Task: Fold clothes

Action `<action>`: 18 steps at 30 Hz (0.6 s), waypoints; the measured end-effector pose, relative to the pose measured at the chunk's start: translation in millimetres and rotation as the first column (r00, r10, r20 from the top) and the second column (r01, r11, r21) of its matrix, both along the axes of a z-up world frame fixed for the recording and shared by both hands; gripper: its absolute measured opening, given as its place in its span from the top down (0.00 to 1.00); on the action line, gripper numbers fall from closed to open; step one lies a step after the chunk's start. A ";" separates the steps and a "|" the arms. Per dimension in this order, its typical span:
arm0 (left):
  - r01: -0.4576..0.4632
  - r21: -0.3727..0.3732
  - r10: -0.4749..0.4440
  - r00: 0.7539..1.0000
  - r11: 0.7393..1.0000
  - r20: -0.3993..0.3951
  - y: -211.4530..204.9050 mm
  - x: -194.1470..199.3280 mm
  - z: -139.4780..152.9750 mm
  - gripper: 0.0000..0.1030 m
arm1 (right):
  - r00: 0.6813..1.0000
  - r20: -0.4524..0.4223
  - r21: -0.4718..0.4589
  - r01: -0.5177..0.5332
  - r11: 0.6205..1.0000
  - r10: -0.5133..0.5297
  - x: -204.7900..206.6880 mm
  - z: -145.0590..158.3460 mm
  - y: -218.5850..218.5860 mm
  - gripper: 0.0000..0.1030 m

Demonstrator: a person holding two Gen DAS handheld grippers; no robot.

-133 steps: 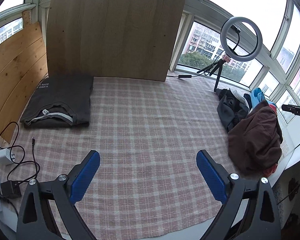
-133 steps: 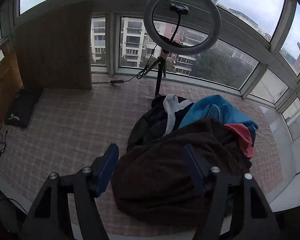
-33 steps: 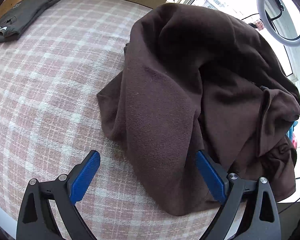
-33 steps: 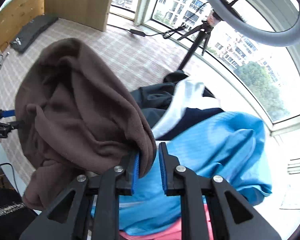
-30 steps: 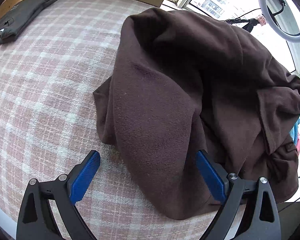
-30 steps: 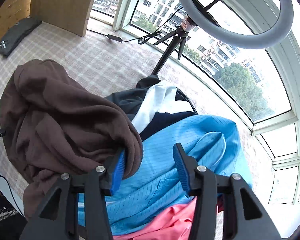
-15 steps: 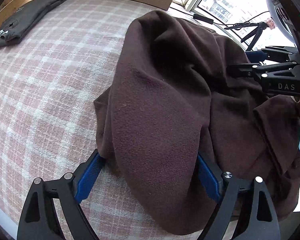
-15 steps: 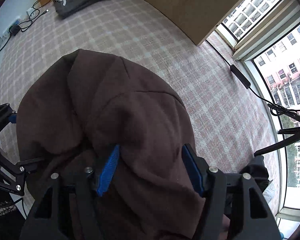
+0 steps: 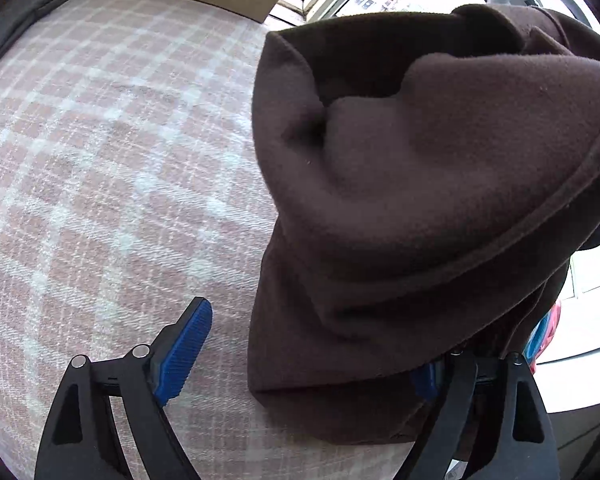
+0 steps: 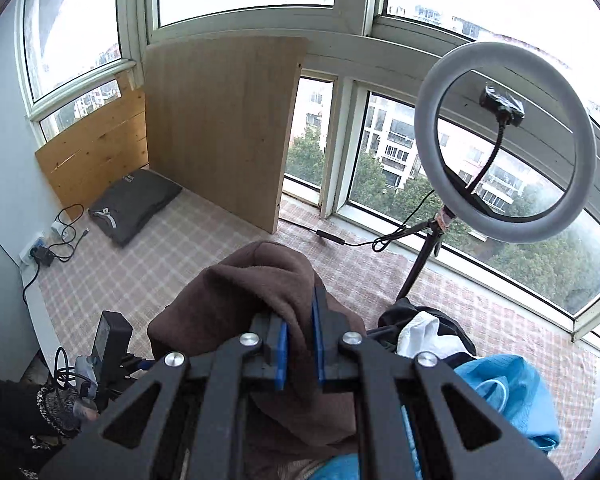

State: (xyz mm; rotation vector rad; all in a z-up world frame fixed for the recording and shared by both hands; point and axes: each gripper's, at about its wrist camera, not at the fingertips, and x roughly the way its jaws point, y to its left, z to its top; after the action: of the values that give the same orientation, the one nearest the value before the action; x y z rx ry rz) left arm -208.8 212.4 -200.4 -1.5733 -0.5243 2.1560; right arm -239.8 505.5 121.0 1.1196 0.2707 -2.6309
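A brown fleece garment (image 9: 420, 180) hangs bunched above the pink plaid cloth (image 9: 100, 160). My right gripper (image 10: 300, 340) is closing, and its blue pads pinch a fold at the top of the brown fleece garment (image 10: 260, 280). My left gripper (image 9: 306, 360) is opening wide around the garment's lower hem. Its left finger (image 9: 188, 344) stands free over the cloth, while its right finger is mostly hidden behind the fabric. In the right wrist view, the left gripper's body (image 10: 112, 344) and a person's sleeved hand (image 10: 56, 404) sit at lower left.
A folded dark grey garment (image 10: 136, 204) lies at the far left by a leaning wooden board (image 10: 220, 132). A ring light (image 10: 504, 144) on a tripod stands by the windows. Blue (image 10: 500, 392), white and black clothes are piled at right. Cables and a power strip (image 10: 44, 254) lie at the left edge.
The right gripper shut on a fold of the brown garment and rose, so its view now faces the windows. The garment hangs higher and more bunched. The left gripper hardly moved.
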 end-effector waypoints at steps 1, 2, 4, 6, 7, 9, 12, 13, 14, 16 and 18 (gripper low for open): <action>0.024 0.008 -0.024 1.000 1.000 -0.020 5.1 -0.4 4.2 0.24 | 0.999 -0.013 0.003 0.029 1.000 -0.029 9.0 6.2 7.1 0.90; 0.057 0.022 -0.056 0.997 0.998 -0.058 8.6 1.6 10.9 0.42 | 0.998 -0.022 0.002 0.057 0.998 -0.057 16.9 10.7 13.9 0.90; 0.134 0.028 -0.129 0.983 0.991 -0.127 13.7 5.1 25.4 0.77 | 0.995 -0.020 -0.018 0.102 0.995 -0.103 27.3 11.9 26.5 0.91; 0.192 0.001 -0.188 0.965 0.981 -0.185 14.7 4.1 42.8 0.96 | 0.989 -0.018 -0.039 0.147 0.988 -0.148 37.7 13.1 39.1 0.90; 0.208 -0.018 -0.207 0.955 0.978 -0.212 13.4 2.9 51.7 0.96 | 0.985 -0.017 -0.049 0.170 0.984 -0.171 42.9 13.7 45.4 0.91; 0.215 -0.034 -0.217 0.945 0.976 -0.247 1.6 0.4 66.6 0.96 | 0.977 -0.028 -0.072 0.208 0.976 -0.210 54.2 16.7 53.9 0.91; 0.222 -0.021 -0.220 0.937 0.975 -0.270 -18.0 6.5 75.0 0.85 | 0.966 -0.050 -0.131 0.245 0.961 -0.253 65.4 25.7 63.1 0.91; 0.225 -0.021 -0.222 0.935 0.974 -0.277 -23.5 9.4 76.5 0.78 | 0.963 -0.059 -0.138 0.254 0.957 -0.264 68.6 28.4 64.6 0.90; 0.228 -0.022 -0.225 0.932 0.973 -0.284 -29.1 12.2 78.0 0.56 | 0.960 -0.067 -0.144 0.261 0.954 -0.273 71.7 30.9 65.8 0.90; 0.205 -0.027 -0.205 0.937 0.978 -0.282 -38.0 19.0 73.2 0.19 | 0.956 -0.075 -0.150 0.271 0.951 -0.284 77.1 34.2 67.5 0.90; 0.223 0.001 -0.215 0.940 0.975 -0.266 -19.4 20.1 64.0 0.17 | 0.952 -0.074 -0.150 0.285 0.947 -0.298 82.5 34.8 71.2 0.91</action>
State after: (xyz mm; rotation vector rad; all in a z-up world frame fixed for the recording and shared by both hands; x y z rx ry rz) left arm -188.7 193.0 -136.3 -1.2346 -0.2801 2.1292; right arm -157.3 576.6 155.8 1.0595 -0.0649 -2.9136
